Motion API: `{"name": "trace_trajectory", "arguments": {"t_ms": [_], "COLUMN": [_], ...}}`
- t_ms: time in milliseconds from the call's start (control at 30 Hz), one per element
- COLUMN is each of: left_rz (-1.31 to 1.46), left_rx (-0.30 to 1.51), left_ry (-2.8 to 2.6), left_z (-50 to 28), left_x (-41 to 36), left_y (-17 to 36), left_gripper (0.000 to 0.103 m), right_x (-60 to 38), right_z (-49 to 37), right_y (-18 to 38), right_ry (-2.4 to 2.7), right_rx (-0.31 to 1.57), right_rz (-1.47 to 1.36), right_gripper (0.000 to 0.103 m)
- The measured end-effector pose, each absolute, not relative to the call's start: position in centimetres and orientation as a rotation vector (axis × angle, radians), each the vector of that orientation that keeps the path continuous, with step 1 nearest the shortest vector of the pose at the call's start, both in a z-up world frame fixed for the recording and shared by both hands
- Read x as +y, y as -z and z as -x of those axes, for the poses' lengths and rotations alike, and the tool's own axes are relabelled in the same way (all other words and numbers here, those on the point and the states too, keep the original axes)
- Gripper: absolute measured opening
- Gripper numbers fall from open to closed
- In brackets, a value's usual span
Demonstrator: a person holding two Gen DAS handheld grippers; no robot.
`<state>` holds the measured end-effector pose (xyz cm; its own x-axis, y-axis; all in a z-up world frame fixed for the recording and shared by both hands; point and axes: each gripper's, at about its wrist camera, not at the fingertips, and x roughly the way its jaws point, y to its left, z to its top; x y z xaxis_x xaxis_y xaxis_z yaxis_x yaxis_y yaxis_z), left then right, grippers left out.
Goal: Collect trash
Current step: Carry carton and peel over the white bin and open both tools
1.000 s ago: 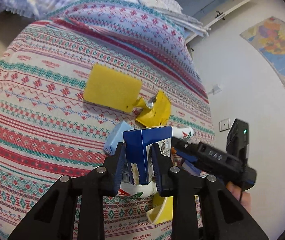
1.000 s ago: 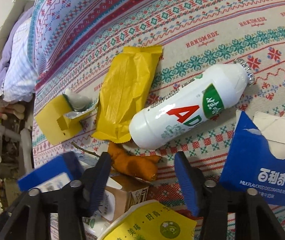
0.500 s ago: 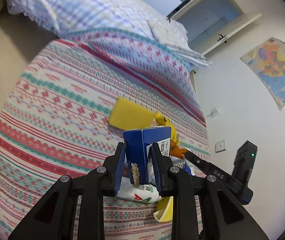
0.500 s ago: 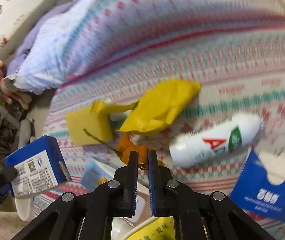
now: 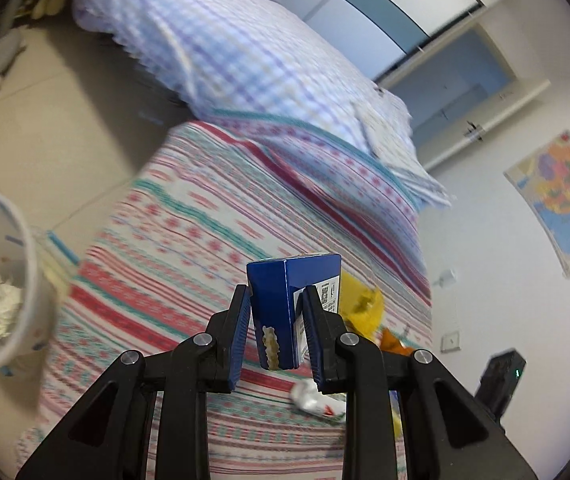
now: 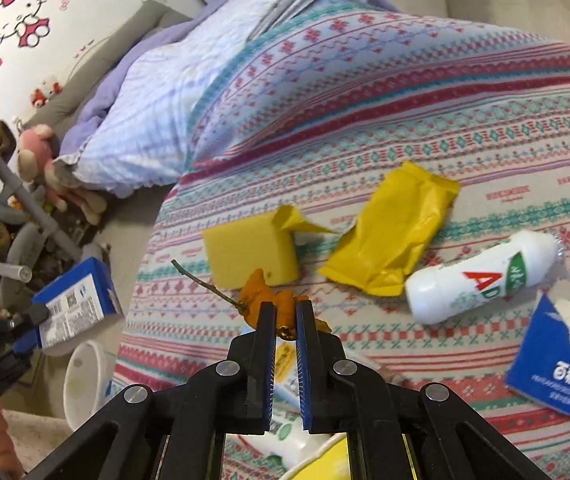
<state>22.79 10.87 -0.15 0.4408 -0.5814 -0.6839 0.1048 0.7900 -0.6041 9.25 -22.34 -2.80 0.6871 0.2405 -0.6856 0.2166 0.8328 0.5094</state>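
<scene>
Meanwhile, the left hand-held gripper (image 5: 277, 330), clamped on an upright blue carton (image 5: 285, 300), hangs over the bed with the white bin (image 5: 9, 280) to its lower left, while the right hand-held gripper (image 6: 284, 320) pinches an orange peel (image 6: 263, 300).

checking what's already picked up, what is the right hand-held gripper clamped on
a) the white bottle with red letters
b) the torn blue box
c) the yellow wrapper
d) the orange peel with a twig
d: in the right wrist view the right hand-held gripper has its jaws nearly together on the orange peel, while the white bottle, yellow wrapper and torn blue box lie untouched on the bedspread.
</scene>
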Motion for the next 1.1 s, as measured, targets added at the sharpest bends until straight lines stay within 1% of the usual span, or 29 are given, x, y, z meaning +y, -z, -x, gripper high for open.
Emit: {"name": "trace_trajectory", "arguments": {"t_ms": [167, 300, 433, 533, 767, 967, 1033, 1100], "left_rz": [0.559, 0.577, 0.709, 0.82, 0.868, 0.969, 1.008, 1.03], "left_rx": [1.037, 1.01, 1.06, 1.087, 1.087, 1.237, 1.239, 1.205], "left_ry": [0.319, 0.119, -0.062, -0.101, -0.18, -0.242, -0.271, -0.287], "left_z": [-23.7, -24.4, -24.5, -24.0, -22.9, -23.2, -22.8, -22.4], "left_x": [16.0, 22.9, 29.5, 32.2, 35.1, 36.4, 37.0, 37.5], "left_y": [0.3, 0.7, 3.6, 5.5, 7.0, 11.0, 11.5, 11.1], "left_gripper": [0.028, 0.028, 0.028, 0.028, 0.029, 0.036, 0.041, 0.043], "right_x": [-20.4, -18.7, -16.0, -13.5, -7.2, -1.4, 0.7, 2.4], "right_z": [-9.0, -8.8, -9.1, -9.9, -12.4, -14.7, -15.5, -16.3], "right_y": [2.2, 1.6, 1.2, 1.4, 3.8, 4.1, 4.0, 4.0], "right_ry": [-0.032, -0.062, -0.125, -0.181, -0.28, -0.384, -0.418, -0.447], "right_rx": [0.797, 0.778, 0.77, 0.776, 0.86, 0.876, 0.868, 0.866], "right_rz": [-0.568, -0.539, -0.523, -0.511, -0.476, -0.469, -0.484, -0.492], "right_gripper": [0.008, 0.008, 0.008, 0.008, 0.008, 0.008, 0.008, 0.008]}}
